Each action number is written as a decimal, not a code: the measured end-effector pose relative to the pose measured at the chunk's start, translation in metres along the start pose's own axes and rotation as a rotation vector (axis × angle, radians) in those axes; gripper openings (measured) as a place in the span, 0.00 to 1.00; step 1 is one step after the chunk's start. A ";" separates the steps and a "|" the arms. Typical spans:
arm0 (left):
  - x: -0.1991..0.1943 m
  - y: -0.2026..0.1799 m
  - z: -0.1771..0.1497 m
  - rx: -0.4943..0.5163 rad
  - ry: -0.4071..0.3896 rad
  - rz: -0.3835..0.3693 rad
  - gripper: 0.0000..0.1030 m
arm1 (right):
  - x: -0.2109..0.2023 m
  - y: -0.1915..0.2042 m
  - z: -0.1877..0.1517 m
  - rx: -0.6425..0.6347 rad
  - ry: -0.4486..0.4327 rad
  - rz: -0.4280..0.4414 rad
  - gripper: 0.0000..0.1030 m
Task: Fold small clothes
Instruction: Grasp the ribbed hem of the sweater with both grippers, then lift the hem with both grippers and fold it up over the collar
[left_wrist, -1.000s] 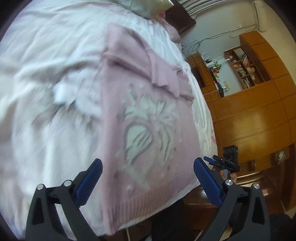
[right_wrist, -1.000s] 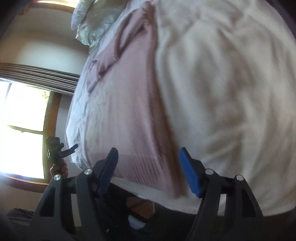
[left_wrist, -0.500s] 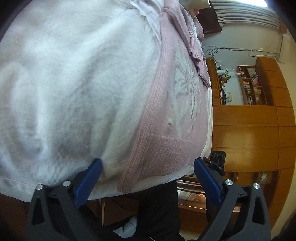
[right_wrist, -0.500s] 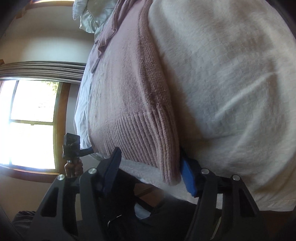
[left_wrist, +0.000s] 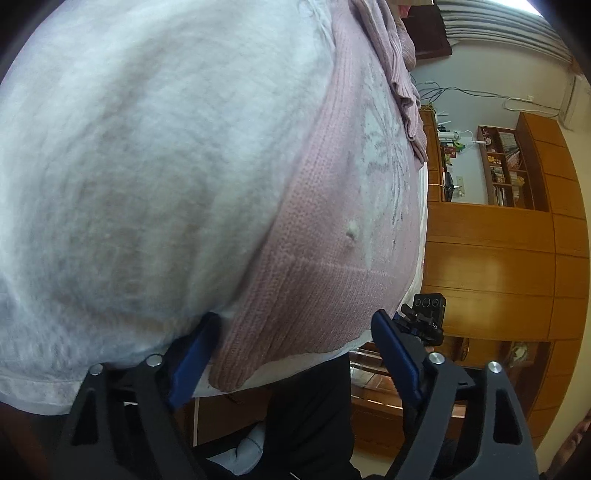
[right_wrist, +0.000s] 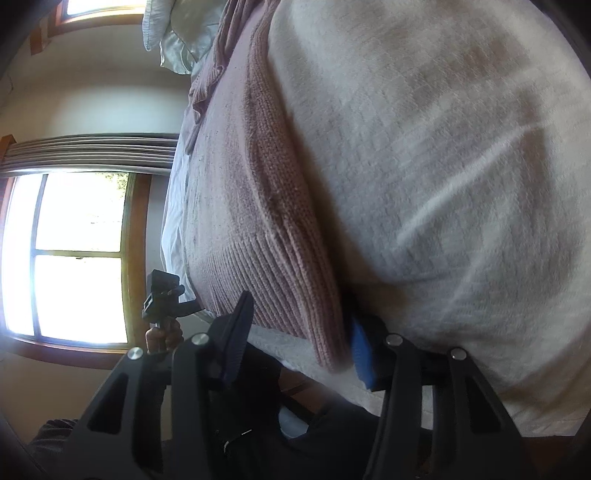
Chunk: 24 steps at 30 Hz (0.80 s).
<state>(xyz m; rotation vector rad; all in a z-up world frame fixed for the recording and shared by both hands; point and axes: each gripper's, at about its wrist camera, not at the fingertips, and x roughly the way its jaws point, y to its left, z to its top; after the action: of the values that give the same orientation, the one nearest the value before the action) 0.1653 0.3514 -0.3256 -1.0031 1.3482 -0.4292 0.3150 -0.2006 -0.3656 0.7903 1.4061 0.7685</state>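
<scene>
Pink knitted sweater (left_wrist: 332, 206) lies flat on the white quilted bed cover (left_wrist: 147, 166), ribbed hem at the bed's near edge, lower centre of both views. Left hand-held gripper (left_wrist: 295, 347): jaws spread wide, straddling the hem corner, not clamped. Right hand-held gripper (right_wrist: 299, 339): jaws likewise apart around the opposite hem corner (right_wrist: 325, 332), blue pad (right_wrist: 360, 354) tucked beside the knit edge. Wooden cabinet wall (left_wrist: 498, 258) at right of left view.

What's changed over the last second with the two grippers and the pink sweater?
Both grippers dropped to the ribbed hem of the pink sweater: the left gripper brackets one bottom corner, the right gripper the other. Both fingers remain open, nothing gripped. The sweater stays flat on the white bedspread.
</scene>
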 end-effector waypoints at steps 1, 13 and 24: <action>0.000 0.000 -0.001 -0.004 0.004 -0.009 0.58 | 0.002 0.002 -0.001 -0.008 0.005 -0.001 0.42; -0.015 -0.013 -0.022 0.014 -0.094 -0.127 0.07 | -0.025 0.038 -0.026 -0.056 -0.142 0.001 0.06; -0.041 -0.040 -0.053 0.065 -0.177 -0.258 0.06 | -0.053 0.080 -0.063 -0.107 -0.218 0.056 0.05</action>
<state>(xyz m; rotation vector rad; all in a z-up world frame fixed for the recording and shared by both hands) 0.1181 0.3430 -0.2650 -1.1383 1.0446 -0.5605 0.2512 -0.2008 -0.2700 0.8076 1.1434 0.7699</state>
